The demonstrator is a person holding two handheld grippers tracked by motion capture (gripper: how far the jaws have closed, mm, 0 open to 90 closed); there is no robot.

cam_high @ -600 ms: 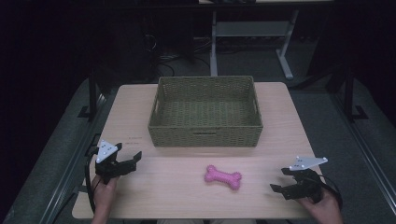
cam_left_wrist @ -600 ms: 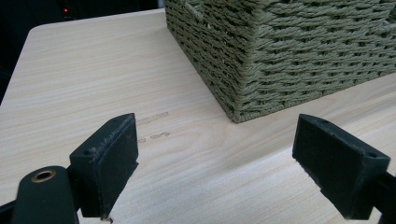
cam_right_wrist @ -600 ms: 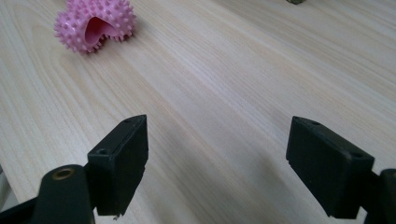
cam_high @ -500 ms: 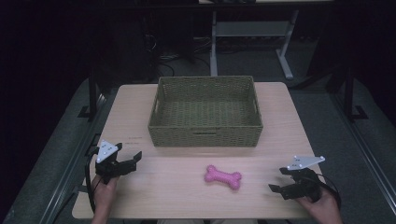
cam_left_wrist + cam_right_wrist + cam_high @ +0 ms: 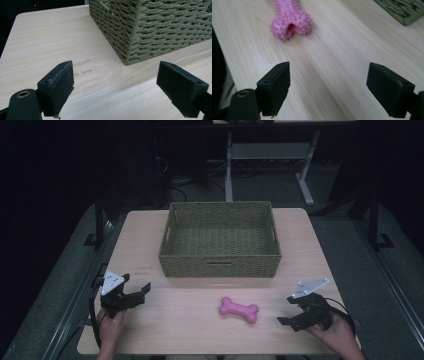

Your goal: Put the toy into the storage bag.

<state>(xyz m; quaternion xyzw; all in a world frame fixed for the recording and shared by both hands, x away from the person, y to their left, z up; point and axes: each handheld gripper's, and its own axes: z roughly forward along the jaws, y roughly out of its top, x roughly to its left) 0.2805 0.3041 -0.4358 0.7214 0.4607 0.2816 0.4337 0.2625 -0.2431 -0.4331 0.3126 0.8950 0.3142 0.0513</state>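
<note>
I see no brand, label or readable writing anywhere; the nearest thing is a pair of faint smudged marks on the wood near the basket's corner, too blurred to read. My table (image 5: 165,330) is pale wood-grain laminate with rounded corners, its near edge cut off by the frame and the room behind it too dark to make out. On its far half sits the woven basket (image 5: 220,262) — olive-green cord, rectangular, open-topped, with a slot handle in the near wall; in my left gripper view one tightly plaited corner (image 5: 130,37) shows and the rest runs out of frame. The pink bone toy (image 5: 239,309) lies flat on the bare wood in front of the basket, nearer my right side; it is soft-looking rubber covered in small nubs, and in my right gripper view its knobbed end (image 5: 290,25) shows, the far end cropped. My left gripper (image 5: 134,296) rests low at the table's left, jaws wide apart over bare wood. My right gripper (image 5: 289,312) sits just right of the toy — jaws spread wide, nothing between them, not touching it.
</note>
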